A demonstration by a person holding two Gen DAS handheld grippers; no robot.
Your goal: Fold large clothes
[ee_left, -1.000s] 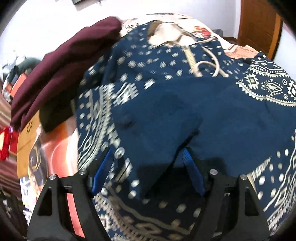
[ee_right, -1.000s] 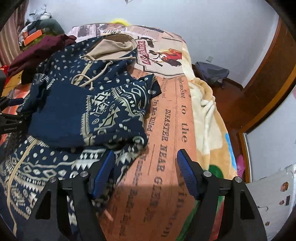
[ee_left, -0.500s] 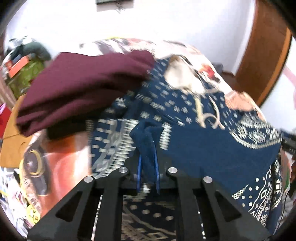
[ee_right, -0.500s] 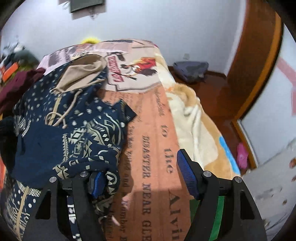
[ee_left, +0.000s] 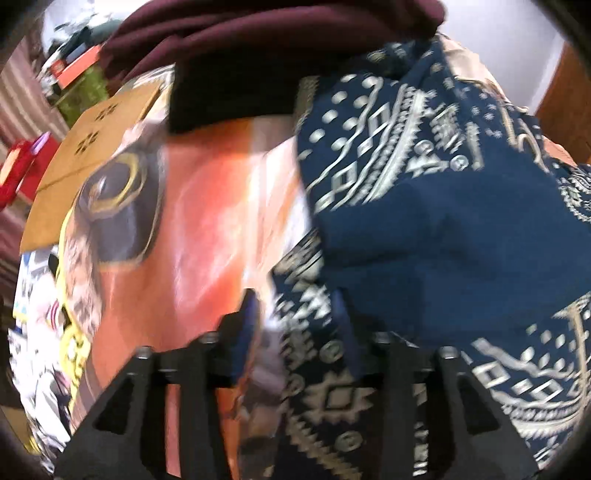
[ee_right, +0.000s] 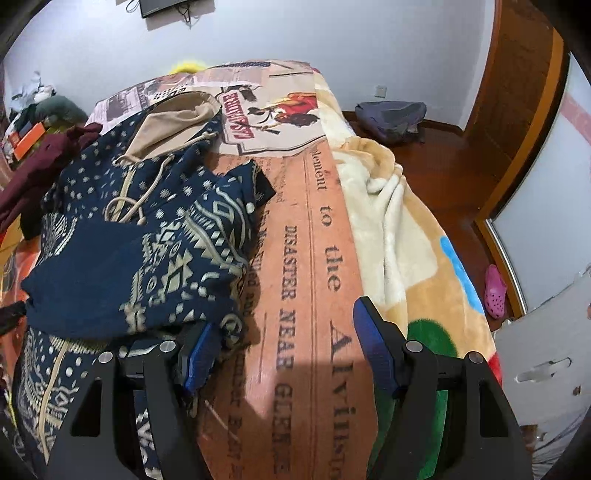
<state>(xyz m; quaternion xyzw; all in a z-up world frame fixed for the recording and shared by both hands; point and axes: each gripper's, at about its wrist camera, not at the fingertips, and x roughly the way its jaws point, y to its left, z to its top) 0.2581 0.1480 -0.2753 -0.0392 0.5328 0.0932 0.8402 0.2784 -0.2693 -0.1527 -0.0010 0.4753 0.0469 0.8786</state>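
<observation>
Nearest the lens, the left hand-held gripper (ee_left: 295, 325) is opening, a fold of patterned cloth lying between its blue pads though the blur hides whether they press it. The right hand-held gripper (ee_right: 284, 354) stands spread wide over the bed (ee_right: 314, 258), its left pad tucked against the garment's hem and its right pad over bare printed cover.

The task's thing, one navy hoodie (ee_right: 129, 258), lies bunched on the left side of the bed, one sleeve folded across its chest. Its soft knit carries cream dots, diamonds and zigzag bands, with a tan-lined hood (ee_right: 173, 122) and two cream drawcords (ee_right: 125, 195) at the far end.

Beyond it on the left sits one maroon garment (ee_left: 258, 33), folded thick and plain. A plush cream blanket (ee_right: 399, 229) runs along the bed's right edge. On the far wooden floor lie one grey backpack (ee_right: 391, 118) and one pink clog (ee_right: 495, 291).
</observation>
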